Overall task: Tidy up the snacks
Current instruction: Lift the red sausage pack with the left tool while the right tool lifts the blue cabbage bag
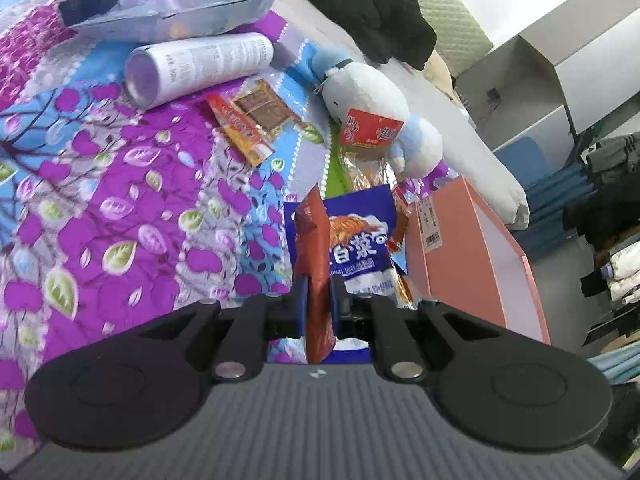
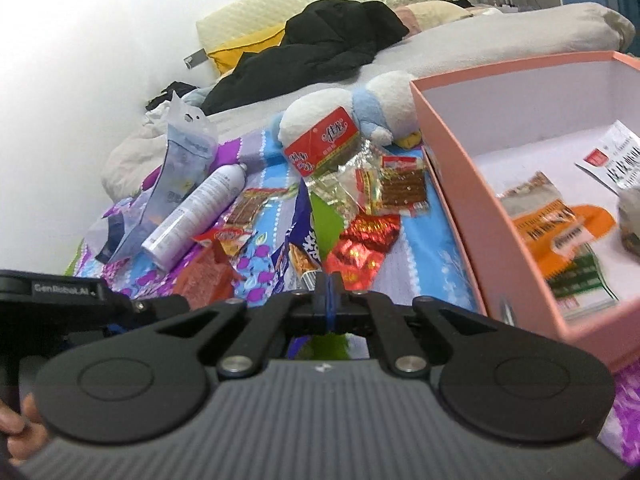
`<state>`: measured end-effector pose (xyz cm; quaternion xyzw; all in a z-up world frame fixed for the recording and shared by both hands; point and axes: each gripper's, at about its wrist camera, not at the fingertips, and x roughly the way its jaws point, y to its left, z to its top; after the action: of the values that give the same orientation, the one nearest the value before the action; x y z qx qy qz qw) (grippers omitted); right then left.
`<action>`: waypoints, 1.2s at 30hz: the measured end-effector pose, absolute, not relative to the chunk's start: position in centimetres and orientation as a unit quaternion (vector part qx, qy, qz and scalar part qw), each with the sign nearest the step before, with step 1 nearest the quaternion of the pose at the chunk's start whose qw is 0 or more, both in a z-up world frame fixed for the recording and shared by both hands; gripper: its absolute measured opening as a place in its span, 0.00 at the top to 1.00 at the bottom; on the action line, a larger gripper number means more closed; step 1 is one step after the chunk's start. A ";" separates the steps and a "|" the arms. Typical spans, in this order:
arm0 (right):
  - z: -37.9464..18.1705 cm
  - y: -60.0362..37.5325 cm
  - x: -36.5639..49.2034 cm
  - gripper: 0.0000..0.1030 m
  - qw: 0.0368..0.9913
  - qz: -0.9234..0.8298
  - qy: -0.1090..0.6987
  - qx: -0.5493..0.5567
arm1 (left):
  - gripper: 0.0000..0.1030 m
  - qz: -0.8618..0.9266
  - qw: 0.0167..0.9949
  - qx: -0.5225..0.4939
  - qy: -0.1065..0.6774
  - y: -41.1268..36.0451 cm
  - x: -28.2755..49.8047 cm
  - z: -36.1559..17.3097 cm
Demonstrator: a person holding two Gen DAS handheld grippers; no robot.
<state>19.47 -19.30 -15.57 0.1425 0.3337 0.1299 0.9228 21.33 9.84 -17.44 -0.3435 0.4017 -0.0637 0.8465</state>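
My left gripper [image 1: 318, 300] is shut on a red-orange snack packet [image 1: 316, 248], held edge-on above the bedspread; the packet also shows in the right wrist view [image 2: 204, 276]. Behind it lies a blue snack bag [image 1: 356, 240]. My right gripper [image 2: 328, 292] is shut on a green packet [image 2: 326, 220] that sticks up between the fingers. A pink box [image 2: 472, 200] at the right holds several snack packets, one orange [image 2: 560, 228]. More snacks lie loose: a red box [image 2: 320, 140], a shiny red wrapper [image 2: 364, 244] and clear spicy-strip packets [image 2: 400, 188].
A white spray can [image 2: 196, 212] and a pale plastic pouch [image 2: 180, 168] lie at the left on the flowered bedspread [image 1: 120, 208]. A white-and-blue plush toy [image 1: 372, 92] lies behind the snacks. Black clothing [image 2: 312, 48] and pillows are at the bed's head.
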 end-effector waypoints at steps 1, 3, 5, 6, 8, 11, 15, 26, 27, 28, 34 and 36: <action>-15.4 -19.5 19.0 0.97 0.922 0.130 0.336 0.143 | 0.87 -0.064 0.844 -0.347 0.403 9.8 20.9 -17.4; -15.1 -19.9 17.9 0.97 0.919 0.134 0.340 0.147 | 0.87 -0.068 0.842 -0.346 0.409 9.7 20.1 -17.3; -14.7 -20.2 16.7 0.97 0.917 0.140 0.342 0.150 | 0.87 -0.071 0.839 -0.338 0.420 9.3 19.3 -17.5; -14.5 -20.4 16.1 0.97 0.917 0.140 0.343 0.147 | 0.87 -0.074 0.836 -0.337 0.426 9.0 19.0 -17.7; -14.2 -20.8 14.8 0.97 0.916 0.144 0.346 0.144 | 0.87 -0.077 0.834 -0.334 0.434 8.9 18.0 -18.0; -14.0 -21.5 12.9 0.97 0.916 0.138 0.352 0.133 | 0.87 -0.077 0.828 -0.338 0.441 8.9 16.6 -18.4; -14.9 -22.5 11.3 0.97 0.912 0.124 0.371 0.121 | 0.87 -0.077 0.824 -0.316 0.463 8.3 15.3 -19.1; -16.9 -24.5 9.4 0.94 0.911 0.099 0.386 0.108 | 0.87 -0.056 0.845 -0.245 0.471 6.9 14.7 -18.4; -16.9 -24.5 9.4 0.94 0.911 0.097 0.386 0.105 | 0.86 -0.048 0.847 -0.231 0.477 6.6 14.8 -18.4; -16.9 -24.4 9.3 0.93 0.914 0.094 0.383 0.098 | 0.86 -0.043 0.848 -0.221 0.480 6.4 14.8 -18.4; -16.7 -23.8 9.5 0.90 0.917 0.089 0.384 0.059 | 0.64 -0.040 0.846 -0.205 0.490 6.3 14.9 -18.4; -16.8 -23.7 9.6 0.61 0.918 0.090 0.382 0.052 | 0.43 -0.042 0.849 -0.207 0.485 6.4 14.8 -18.1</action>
<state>9.56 -23.69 -16.75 0.0519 0.3823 0.0902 0.9182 14.77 6.43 -18.09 -0.2073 0.4847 -0.0420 0.8487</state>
